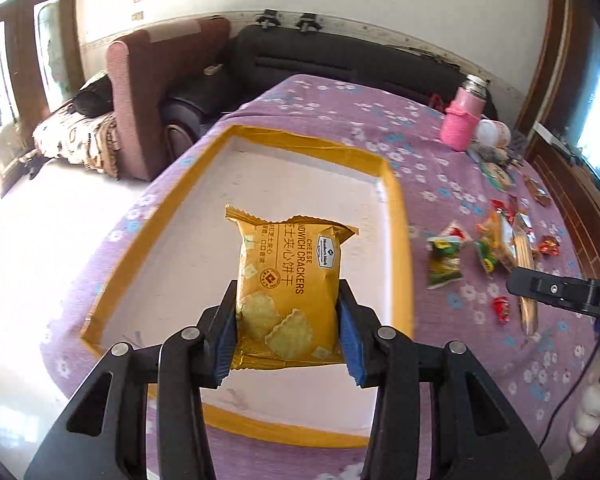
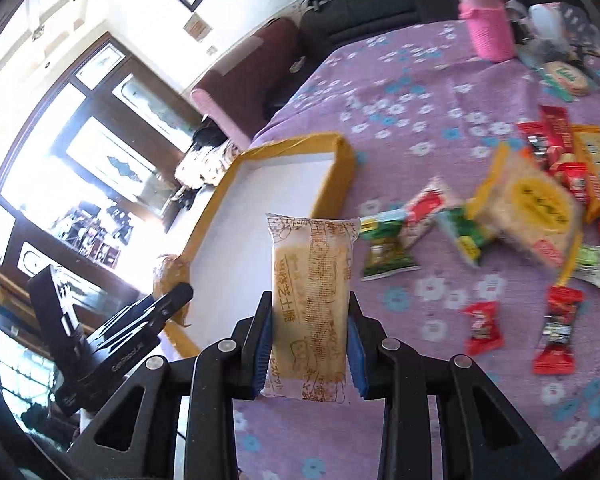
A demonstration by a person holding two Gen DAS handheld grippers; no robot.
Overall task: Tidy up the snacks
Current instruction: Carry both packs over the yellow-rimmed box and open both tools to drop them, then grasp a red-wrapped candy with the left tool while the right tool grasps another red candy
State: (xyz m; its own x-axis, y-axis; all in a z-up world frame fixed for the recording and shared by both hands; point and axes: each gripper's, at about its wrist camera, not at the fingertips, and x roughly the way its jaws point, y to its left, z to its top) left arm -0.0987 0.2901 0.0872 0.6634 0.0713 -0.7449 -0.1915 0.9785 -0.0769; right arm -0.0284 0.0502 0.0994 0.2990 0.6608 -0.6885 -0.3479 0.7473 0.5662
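- a purple flowered tablecloth covered the table, with a dark sofa behind it.
- a shallow yellow-rimmed box lay open on the cloth, its white floor bare.
- a pink bottle stood at the far edge.
- loose snacks lay scattered beside the box.
- the left gripper was clamped on a yellow cracker packet above the box.
- the right gripper pinched a pale biscuit packet near the box's corner.
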